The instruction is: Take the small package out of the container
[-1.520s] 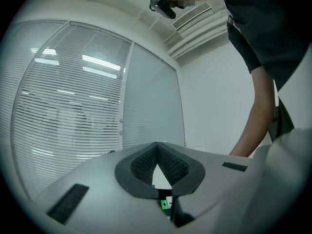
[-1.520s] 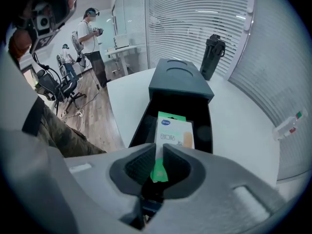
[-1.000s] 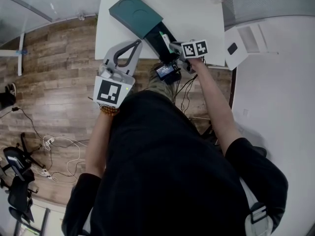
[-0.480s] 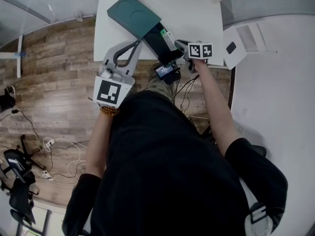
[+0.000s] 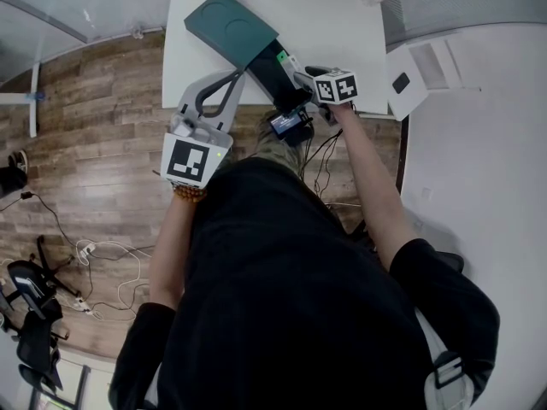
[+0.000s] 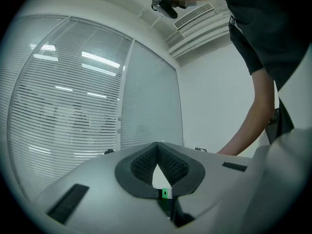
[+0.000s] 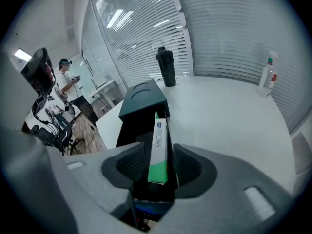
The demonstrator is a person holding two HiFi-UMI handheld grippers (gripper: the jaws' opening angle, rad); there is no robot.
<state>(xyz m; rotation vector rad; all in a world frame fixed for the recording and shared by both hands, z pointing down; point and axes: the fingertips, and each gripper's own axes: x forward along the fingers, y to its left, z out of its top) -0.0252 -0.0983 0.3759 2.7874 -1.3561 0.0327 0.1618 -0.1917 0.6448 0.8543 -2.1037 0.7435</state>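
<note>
A dark green container (image 5: 244, 37) lies on the white table (image 5: 342, 24), its open black end toward me. The small package (image 7: 158, 147), white with a green end, stands upright between the jaws of my right gripper (image 7: 160, 165) at that open end. These jaws are opening, and a gap shows on each side of the package, so the pads do not press on it. In the head view the right gripper (image 5: 299, 75) is at the container's mouth beside the package (image 5: 286, 61). My left gripper (image 5: 237, 77) hovers at the table's near edge, shut (image 6: 157, 147) and empty.
A black bottle (image 7: 165, 67) stands behind the container and a clear plastic bottle (image 7: 267, 77) at the table's far right. A white unit (image 5: 423, 79) sits right of the table. Cables (image 5: 102, 259) lie on the wood floor. A person (image 7: 66, 77) stands far off.
The right gripper shifted a little to the right, then back to the container's mouth. The left gripper has barely moved.
</note>
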